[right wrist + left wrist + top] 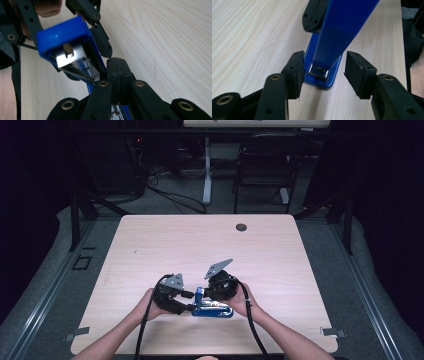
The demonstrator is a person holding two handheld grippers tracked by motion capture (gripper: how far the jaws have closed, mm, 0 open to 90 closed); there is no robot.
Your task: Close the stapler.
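A blue metal stapler (212, 308) with a chromed staple channel sits near the front edge of the pale wood-grain counter (200, 245), midway between the person's two hands, long axis running left to right across the counter. Its top arm is swung open — in the right gripper view the blue cap (62, 37) stands raised and blurred, steel magazine exposed beneath it. Left hand-held gripper (322, 75): jaws wide, one black pad (295, 72) just beside the base's left edge, the other (358, 72) standing apart on the far side; the stapler's end with the chrome fitting lies straight ahead between them, and the long axis runs directly away from this gripper. Nothing is clamped yet. Right hand-held gripper (117, 72): jaws brought together, pads meeting just beside the magazine on the stapler's lower part; whether a thin edge is pinched between them I cannot tell. In the high view both grippers crowd the stapler, left (172, 295) at its left end, right (220, 287) above its middle. Judgement — the left one is squarely lined up and need only narrow across the base to pin it; the base's width across those pads is the relation that matters.
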